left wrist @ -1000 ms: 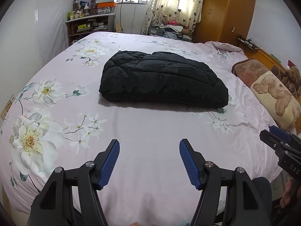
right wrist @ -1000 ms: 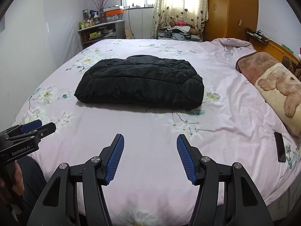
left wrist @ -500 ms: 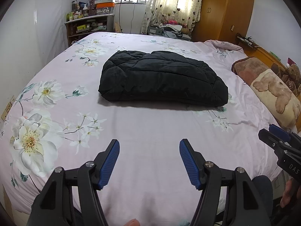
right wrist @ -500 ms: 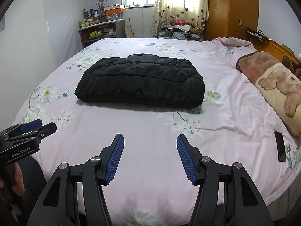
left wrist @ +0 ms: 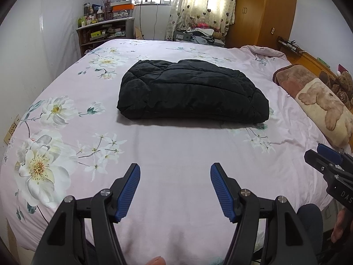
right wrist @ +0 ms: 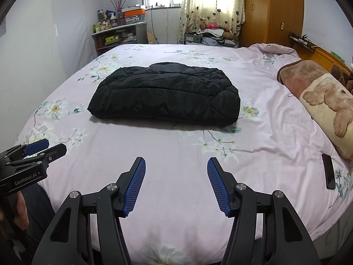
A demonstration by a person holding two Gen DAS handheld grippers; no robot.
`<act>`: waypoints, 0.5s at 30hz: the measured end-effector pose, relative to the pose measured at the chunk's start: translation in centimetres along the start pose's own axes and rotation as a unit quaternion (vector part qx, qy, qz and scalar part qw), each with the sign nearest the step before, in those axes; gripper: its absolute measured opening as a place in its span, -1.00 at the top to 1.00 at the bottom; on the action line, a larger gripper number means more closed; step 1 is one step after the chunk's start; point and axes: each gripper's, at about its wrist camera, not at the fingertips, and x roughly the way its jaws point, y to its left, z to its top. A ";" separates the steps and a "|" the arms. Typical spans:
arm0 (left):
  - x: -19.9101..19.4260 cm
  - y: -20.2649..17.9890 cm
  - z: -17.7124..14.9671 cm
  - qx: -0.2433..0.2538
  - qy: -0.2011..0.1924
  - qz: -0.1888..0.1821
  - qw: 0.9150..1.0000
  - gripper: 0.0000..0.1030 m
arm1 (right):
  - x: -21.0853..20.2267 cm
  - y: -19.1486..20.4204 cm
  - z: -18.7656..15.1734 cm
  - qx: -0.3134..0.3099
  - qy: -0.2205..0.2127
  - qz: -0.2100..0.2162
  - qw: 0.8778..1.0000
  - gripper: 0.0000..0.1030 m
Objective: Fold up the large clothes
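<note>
A black quilted jacket (left wrist: 192, 92) lies folded into a thick rectangle in the middle of the pink floral bed (left wrist: 176, 154); it also shows in the right wrist view (right wrist: 165, 95). My left gripper (left wrist: 175, 170) is open and empty, held above the bed's near edge, well short of the jacket. My right gripper (right wrist: 176, 163) is open and empty too, at the same near edge. The right gripper also shows at the right edge of the left wrist view (left wrist: 326, 161), and the left gripper at the left edge of the right wrist view (right wrist: 42, 148).
A bear-print blanket roll (right wrist: 326, 101) lies along the bed's right side, a dark phone (right wrist: 328, 171) near it. A cluttered shelf (left wrist: 103, 33), a curtained window (left wrist: 198, 0) and a wooden wardrobe (left wrist: 264, 13) stand beyond the bed.
Both grippers have drifted back and up very slightly; the jacket sits a little lower in view. Nothing was taken hold of or let go.
</note>
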 end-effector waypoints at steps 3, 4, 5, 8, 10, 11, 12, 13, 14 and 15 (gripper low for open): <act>0.0 0.0 0.0 0.001 -0.001 0.003 1.000 -0.32 | 0.0 0.1 0.0 0.000 -0.001 0.000 1.000 -0.14; 0.0 0.0 0.0 0.002 -0.001 0.003 1.000 -0.32 | 0.0 0.1 0.0 0.000 0.000 0.000 1.000 -0.14; 0.0 0.0 0.0 0.001 -0.001 0.003 1.000 -0.32 | 0.0 0.1 0.0 0.000 0.000 0.000 1.000 -0.14; 0.0 0.0 0.0 0.003 0.000 0.004 1.000 -0.32 | 0.0 0.1 -0.1 -0.001 0.000 0.000 1.000 -0.14; 0.0 0.0 0.0 0.004 -0.001 0.004 1.000 -0.32 | 0.0 0.2 -0.2 -0.001 0.000 0.000 1.000 -0.14; 0.0 0.1 0.0 0.004 0.000 0.005 1.000 -0.32 | 0.0 0.2 -0.1 -0.001 0.000 0.000 1.000 -0.14; 0.0 0.1 0.0 0.006 0.000 0.005 1.000 -0.32 | 0.0 0.2 -0.2 -0.001 0.000 0.000 1.000 -0.14; 0.0 0.2 0.0 0.007 0.001 0.006 1.000 -0.32 | 0.0 0.2 -0.2 -0.001 0.000 0.000 1.000 -0.14; 0.1 0.2 0.0 0.008 0.001 0.007 1.000 -0.32 | 0.0 0.2 -0.2 -0.001 0.000 0.000 1.000 -0.14; 0.1 0.3 0.0 0.009 0.002 0.008 1.000 -0.32 | 0.0 0.2 -0.3 -0.001 0.000 0.000 1.000 -0.14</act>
